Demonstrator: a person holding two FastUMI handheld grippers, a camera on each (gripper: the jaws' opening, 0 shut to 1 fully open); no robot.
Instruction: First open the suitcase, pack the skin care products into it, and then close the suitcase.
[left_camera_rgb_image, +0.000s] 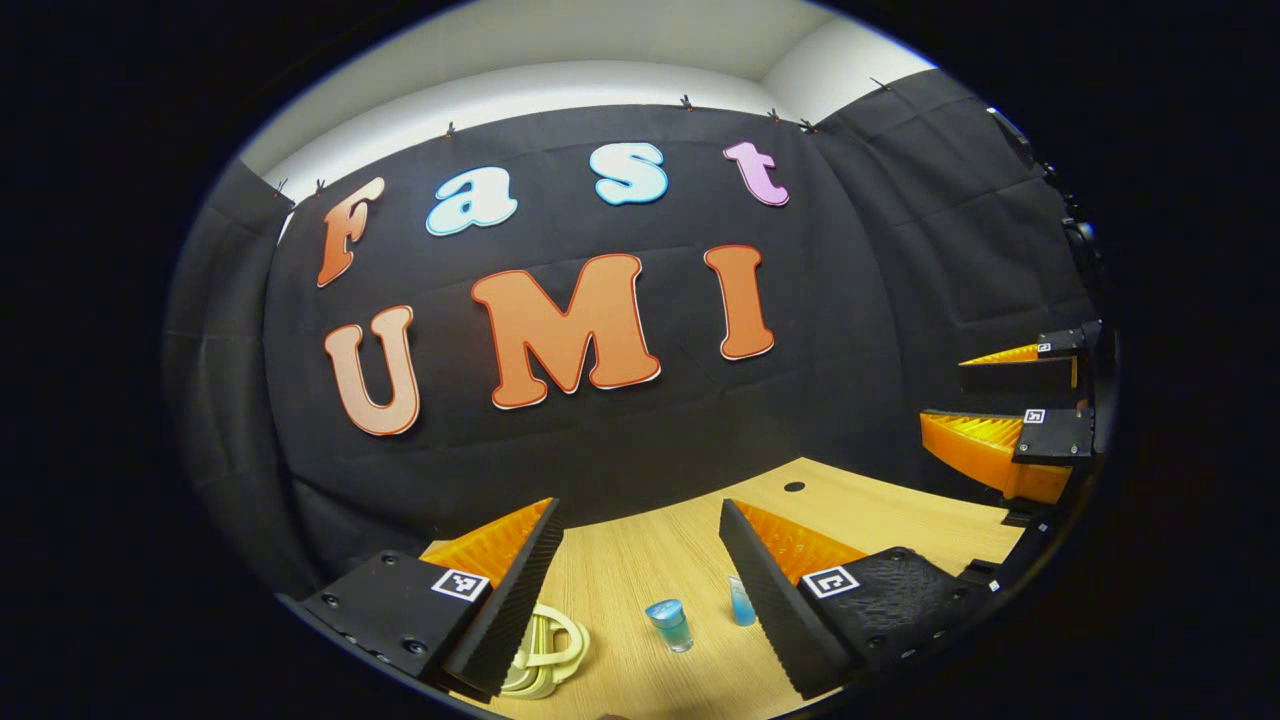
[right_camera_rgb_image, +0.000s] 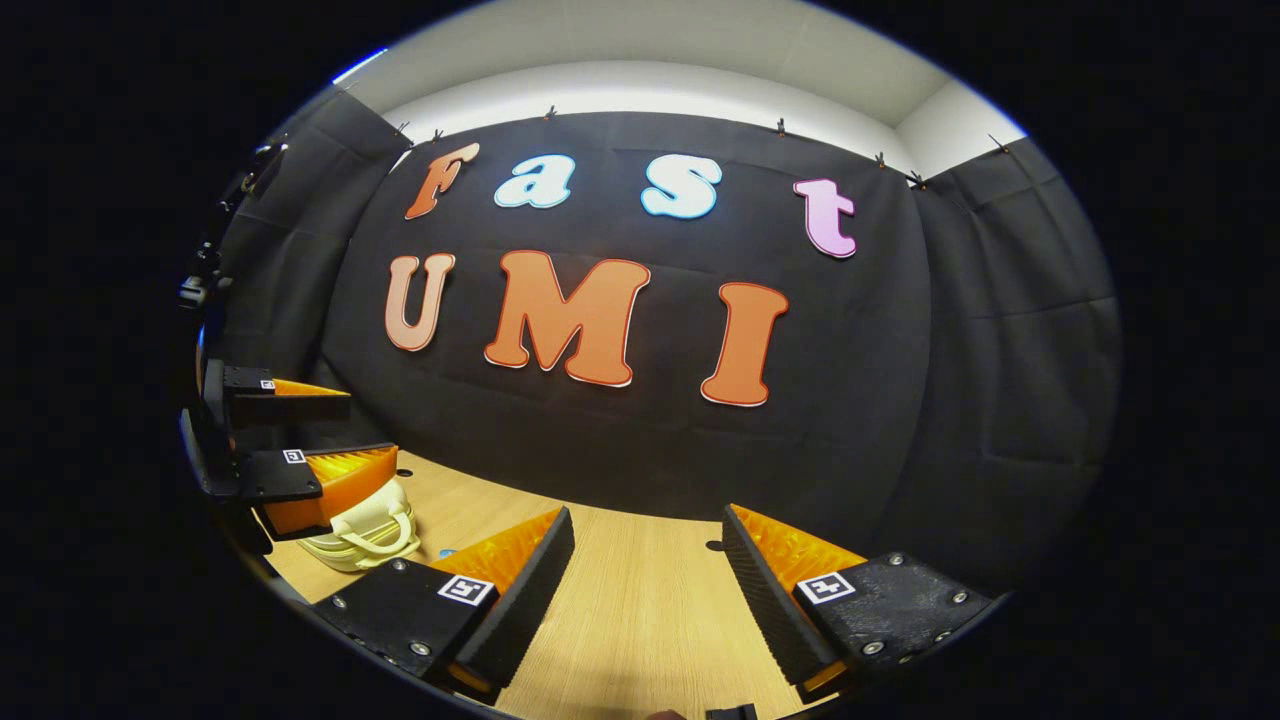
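Observation:
A small cream suitcase with a loop handle lies closed on the wooden table, partly behind my left finger. Two small blue skin care bottles stand near it: one between my fingers, another against my right finger's inner edge. My left gripper hangs open above them, holding nothing. In the right gripper view the suitcase sits at the left, below the other gripper. My right gripper is open over bare table, empty. The other gripper shows at the right edge of the left gripper view, open.
The wooden table runs back to the black cloth wall. A small round hole is in the tabletop near the back, and one shows between my right fingers.

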